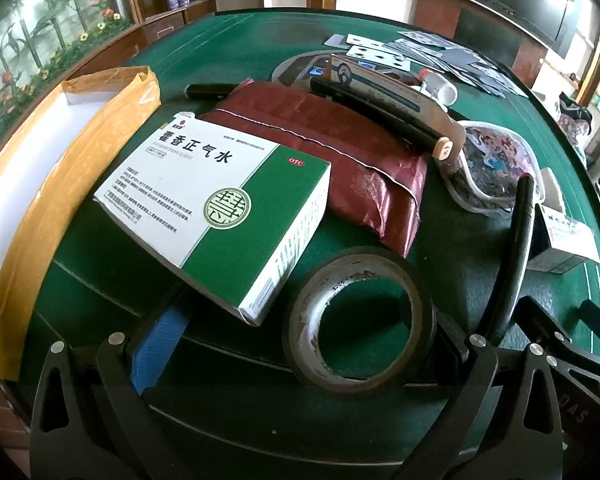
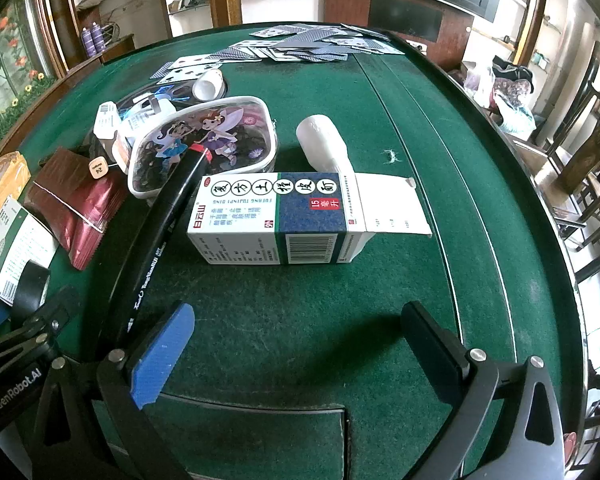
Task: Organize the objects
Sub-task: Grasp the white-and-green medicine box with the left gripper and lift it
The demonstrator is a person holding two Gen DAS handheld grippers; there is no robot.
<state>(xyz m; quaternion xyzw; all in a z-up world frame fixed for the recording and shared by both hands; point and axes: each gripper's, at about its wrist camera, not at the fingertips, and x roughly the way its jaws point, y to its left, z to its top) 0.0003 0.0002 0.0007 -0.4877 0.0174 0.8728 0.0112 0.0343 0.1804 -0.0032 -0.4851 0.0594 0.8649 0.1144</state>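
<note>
My left gripper point(image 1: 300, 344) is open, its jaws on either side of a black tape roll point(image 1: 358, 322) that lies flat on the green table; I cannot tell whether they touch it. A green-and-white medicine box point(image 1: 216, 208) rests just beyond on a dark red pouch point(image 1: 340, 152). My right gripper point(image 2: 300, 344) is open and empty, a little short of a blue-and-white medicine box point(image 2: 280, 220) with its flap open. A black marker point(image 2: 160, 240) lies left of that box. A white bottle point(image 2: 324, 144) lies behind it.
A cartoon-printed pouch point(image 2: 204, 140) and scattered playing cards point(image 2: 300, 46) lie farther back. A yellow envelope point(image 1: 32, 200) is at the left edge. A black pen-like stick with a wooden die point(image 1: 380, 114) rests on the red pouch. Chairs point(image 2: 588, 168) stand right of the table.
</note>
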